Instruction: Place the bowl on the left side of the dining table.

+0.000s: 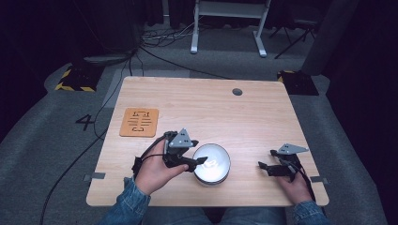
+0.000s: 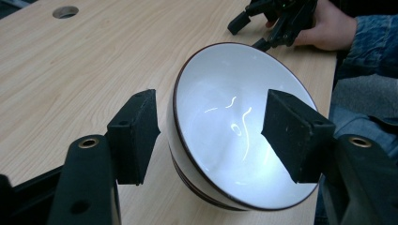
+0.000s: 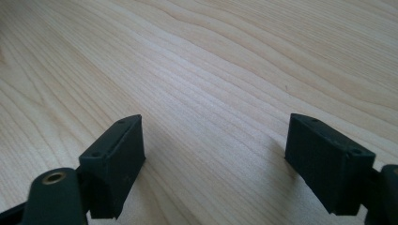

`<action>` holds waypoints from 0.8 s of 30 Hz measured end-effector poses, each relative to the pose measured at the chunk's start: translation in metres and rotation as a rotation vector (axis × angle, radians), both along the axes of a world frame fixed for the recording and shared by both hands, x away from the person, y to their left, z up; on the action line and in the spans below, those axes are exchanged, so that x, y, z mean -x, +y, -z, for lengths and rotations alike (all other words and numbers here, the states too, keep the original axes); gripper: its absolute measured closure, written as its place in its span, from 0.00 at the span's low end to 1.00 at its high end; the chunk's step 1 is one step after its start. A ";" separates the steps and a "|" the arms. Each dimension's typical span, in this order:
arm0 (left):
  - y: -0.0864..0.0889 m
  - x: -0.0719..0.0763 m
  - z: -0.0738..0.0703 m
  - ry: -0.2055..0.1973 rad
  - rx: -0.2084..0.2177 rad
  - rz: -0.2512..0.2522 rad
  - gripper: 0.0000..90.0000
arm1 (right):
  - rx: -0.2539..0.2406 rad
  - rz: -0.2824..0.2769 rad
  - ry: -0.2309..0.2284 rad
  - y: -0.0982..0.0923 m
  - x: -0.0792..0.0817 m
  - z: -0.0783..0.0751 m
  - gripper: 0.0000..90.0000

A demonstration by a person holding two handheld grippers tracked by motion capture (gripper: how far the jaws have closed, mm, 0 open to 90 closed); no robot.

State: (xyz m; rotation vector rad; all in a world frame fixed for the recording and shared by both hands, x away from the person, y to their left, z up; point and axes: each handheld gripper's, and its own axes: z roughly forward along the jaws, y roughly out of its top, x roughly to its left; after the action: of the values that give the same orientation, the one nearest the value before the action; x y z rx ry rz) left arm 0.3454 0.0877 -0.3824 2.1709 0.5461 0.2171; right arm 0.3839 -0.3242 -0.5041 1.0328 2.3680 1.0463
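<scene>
The left gripper (image 2: 209, 136) is spread wide around the near rim of the white bowl (image 1: 212, 164), sitting near the table's (image 1: 202, 110) front edge. It should straddle the wall squarely before squeezing. The right gripper (image 3: 213, 159) rests released over bare wood, holding nothing.

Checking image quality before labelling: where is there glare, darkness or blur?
High view: the bowl glares white, and the room around the table is dark. Left gripper view: squiggly reflections inside the bowl, otherwise sharp. Right gripper view: even light, with the near black pads slightly soft.
</scene>
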 end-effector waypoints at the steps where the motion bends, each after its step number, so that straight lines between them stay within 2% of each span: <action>1: -0.003 -0.001 0.002 -0.005 -0.003 -0.007 0.41 | 0.000 0.000 0.000 0.000 0.000 0.000 0.22; 5: -0.014 -0.007 0.005 -0.005 -0.027 -0.016 0.44 | 0.000 0.000 0.000 0.000 0.000 0.000 0.22; 7: -0.018 -0.012 0.007 -0.007 -0.067 -0.032 0.47 | 0.000 0.000 0.000 0.000 0.000 0.000 0.22; 9: -0.020 -0.016 0.008 -0.001 -0.081 -0.042 0.50 | -0.001 0.000 -0.001 0.000 0.000 0.000 0.22; 13: -0.020 -0.024 0.010 0.046 -0.073 -0.056 0.61 | 0.000 0.000 0.000 0.000 0.000 0.000 0.22; 14: -0.021 -0.025 0.011 0.051 -0.077 -0.056 0.67 | 0.000 0.000 0.000 0.000 0.000 0.000 0.22; 16: -0.024 -0.028 0.012 0.051 -0.104 -0.048 0.67 | -0.001 0.000 0.001 0.000 0.000 0.000 0.22; 18: -0.029 -0.028 0.014 0.070 -0.110 -0.054 0.72 | -0.001 0.000 0.000 0.000 0.000 0.000 0.22; 19: -0.032 -0.029 0.014 0.052 -0.139 -0.061 0.77 | 0.000 0.000 0.000 0.000 0.000 0.000 0.22; 20: -0.032 -0.029 0.014 0.052 -0.139 -0.061 0.82 | 0.000 0.000 0.000 0.000 0.000 0.000 0.22; 21: -0.032 -0.029 0.013 0.045 -0.158 -0.065 0.87 | 0.000 0.000 0.000 0.000 0.000 0.000 0.22; 23: -0.033 -0.030 0.011 0.041 -0.170 -0.080 0.89 | -0.001 0.001 0.000 0.000 0.000 0.000 0.22; 24: -0.034 -0.030 0.011 0.056 -0.164 -0.085 0.89 | -0.001 0.002 -0.001 0.000 0.000 0.000 0.22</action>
State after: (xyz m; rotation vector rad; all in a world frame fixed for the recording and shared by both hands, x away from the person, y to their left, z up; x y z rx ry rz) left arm 0.3756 0.0539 -0.3936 2.3208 0.6731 0.2558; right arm 0.3839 -0.3240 -0.5043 1.0351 2.3649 1.0475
